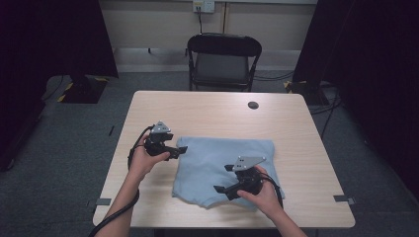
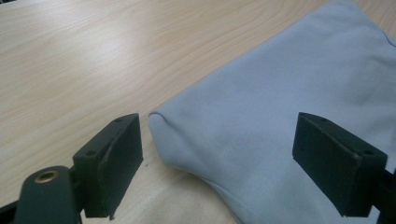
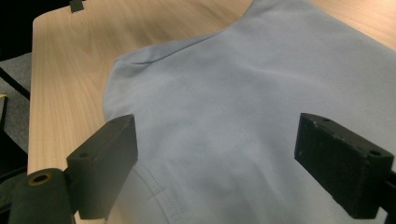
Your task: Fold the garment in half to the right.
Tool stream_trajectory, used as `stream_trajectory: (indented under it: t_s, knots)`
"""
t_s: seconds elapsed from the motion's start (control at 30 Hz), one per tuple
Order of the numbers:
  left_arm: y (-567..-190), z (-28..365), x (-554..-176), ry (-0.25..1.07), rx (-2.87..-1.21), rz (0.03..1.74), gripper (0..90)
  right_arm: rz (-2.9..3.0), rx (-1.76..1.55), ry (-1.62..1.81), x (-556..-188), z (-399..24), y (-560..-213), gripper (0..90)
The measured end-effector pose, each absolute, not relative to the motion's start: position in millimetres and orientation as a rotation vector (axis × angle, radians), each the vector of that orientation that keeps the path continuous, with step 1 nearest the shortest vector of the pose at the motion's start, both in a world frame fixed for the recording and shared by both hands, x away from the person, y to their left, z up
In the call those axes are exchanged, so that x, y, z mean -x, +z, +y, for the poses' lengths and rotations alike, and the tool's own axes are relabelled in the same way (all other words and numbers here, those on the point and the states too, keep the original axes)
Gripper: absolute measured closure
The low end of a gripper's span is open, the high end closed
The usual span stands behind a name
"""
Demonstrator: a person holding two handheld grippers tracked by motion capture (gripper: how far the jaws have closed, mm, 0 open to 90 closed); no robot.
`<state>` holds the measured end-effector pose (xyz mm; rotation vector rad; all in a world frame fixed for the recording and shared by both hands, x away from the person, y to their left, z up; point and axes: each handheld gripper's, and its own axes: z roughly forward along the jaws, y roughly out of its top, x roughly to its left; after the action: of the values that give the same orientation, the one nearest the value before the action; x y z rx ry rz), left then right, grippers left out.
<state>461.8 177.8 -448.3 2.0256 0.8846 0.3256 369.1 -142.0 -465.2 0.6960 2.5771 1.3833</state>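
A light blue folded garment (image 1: 222, 165) lies flat in the middle of the wooden table (image 1: 207, 111). My left gripper (image 1: 179, 151) hovers at the cloth's far left corner (image 2: 156, 116), jaws wide apart, the corner lying just inside the left jaw and nothing pinched. My right gripper (image 1: 223, 178) hangs over the near part of the cloth (image 3: 224, 116), pointing left, its jaws spread with only fabric below them. In the right gripper view a stitched hem (image 3: 156, 186) runs along the near edge.
A small dark round disc (image 1: 253, 105) sits near the table's far edge. A black folding chair (image 1: 222, 61) stands behind the table. Bare wood surrounds the cloth on every side; the table's left edge (image 3: 35, 93) is close to the garment.
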Motion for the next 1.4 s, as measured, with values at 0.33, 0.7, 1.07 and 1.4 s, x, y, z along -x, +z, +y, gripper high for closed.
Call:
stream_trajectory:
  t_s: [0.33, 0.7, 1.07, 1.4]
  knots:
    - [-449.0, 176.8, -469.7, 0.323, -2.026, 0.908, 15.6, 2.584, -0.683, 1.389, -370.4, -133.6, -465.9, 12.4]
    - [-451.7, 176.9, -481.9, 0.332, -2.038, 0.925, 15.9, 2.586, -0.671, 1.405, -371.7, -120.3, -463.6, 12.4]
    - [-451.6, 177.9, -488.9, 0.339, -2.040, 0.940, 16.2, 2.599, -0.642, 1.413, -367.6, -104.5, -464.4, 12.2]
    - [-460.2, 174.5, -500.1, 0.351, -2.076, 0.962, 18.0, 2.619, -0.617, 1.404, -366.9, -88.4, -466.9, 12.2]
